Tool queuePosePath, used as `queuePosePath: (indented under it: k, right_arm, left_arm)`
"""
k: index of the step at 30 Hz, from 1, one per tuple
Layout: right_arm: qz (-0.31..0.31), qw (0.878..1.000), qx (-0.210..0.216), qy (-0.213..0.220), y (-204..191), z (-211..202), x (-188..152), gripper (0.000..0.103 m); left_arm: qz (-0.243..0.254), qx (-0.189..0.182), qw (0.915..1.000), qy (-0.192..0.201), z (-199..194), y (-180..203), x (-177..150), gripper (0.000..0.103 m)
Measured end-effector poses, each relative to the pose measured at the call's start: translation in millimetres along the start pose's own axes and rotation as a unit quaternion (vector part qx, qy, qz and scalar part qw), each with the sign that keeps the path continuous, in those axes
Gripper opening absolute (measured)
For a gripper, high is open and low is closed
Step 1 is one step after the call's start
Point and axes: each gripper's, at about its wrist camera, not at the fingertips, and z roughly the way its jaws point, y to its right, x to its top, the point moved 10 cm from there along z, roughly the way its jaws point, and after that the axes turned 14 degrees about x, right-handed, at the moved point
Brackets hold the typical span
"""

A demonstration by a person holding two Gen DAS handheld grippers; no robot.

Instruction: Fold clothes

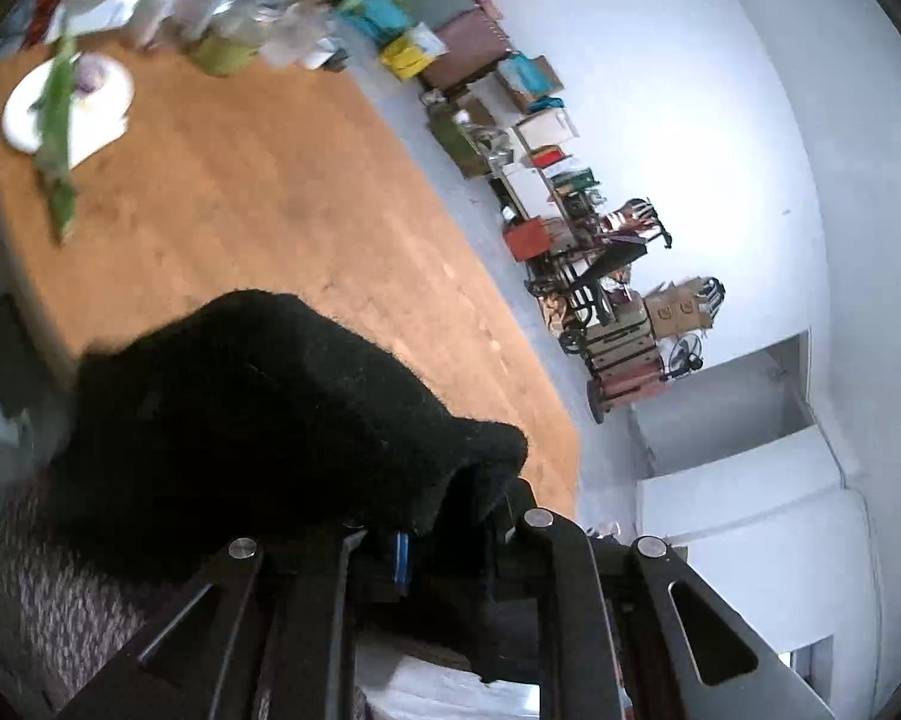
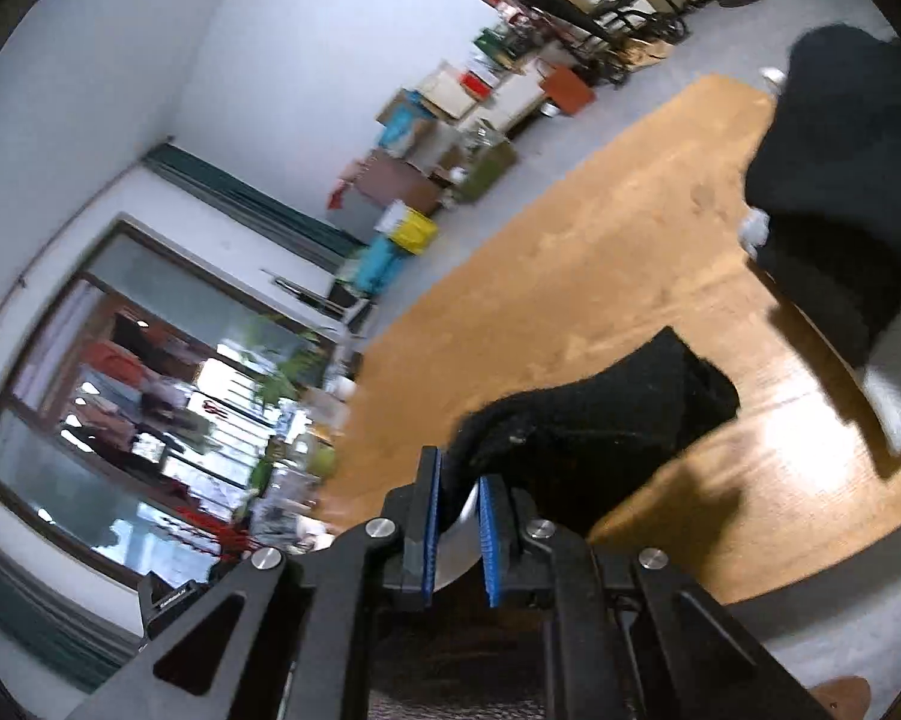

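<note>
Gripping a fuzzy black garment (image 1: 258,408), both pairs of fingers (image 2: 459,504) pinch it; it hangs bunched.

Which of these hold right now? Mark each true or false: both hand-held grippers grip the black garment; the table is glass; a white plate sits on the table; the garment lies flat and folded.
1. Both the left hand-held gripper and the right hand-held gripper grip the black garment. True.
2. The table is glass. False: it is wooden.
3. A white plate sits on the table. True.
4. The garment lies flat and folded. False: it is bunched and lifted off the table.
</note>
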Motion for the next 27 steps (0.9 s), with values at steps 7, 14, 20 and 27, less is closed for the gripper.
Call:
queuePosePath:
  k: [7,14,20,27]
  right_arm:
    - [0.052,0.992,-0.080,-0.076,97,107,25,0.014]
    - [0.057,0.993,-0.057,-0.088,108,158,49,0.060]
    - [0.006,0.992,-0.012,-0.122,76,145,33,0.076]
    - [0.072,0.987,-0.044,-0.137,125,122,6,0.080]
  left_arm:
    - [-0.045,0.139,0.9883,-0.045,137,-14,67,0.017]
    - [-0.048,0.165,0.9738,-0.150,200,-23,81,0.068]
    - [0.008,0.081,0.9903,-0.113,140,-6,77,0.071]
    - [0.300,0.184,0.9358,-0.027,70,-30,-18,0.071]
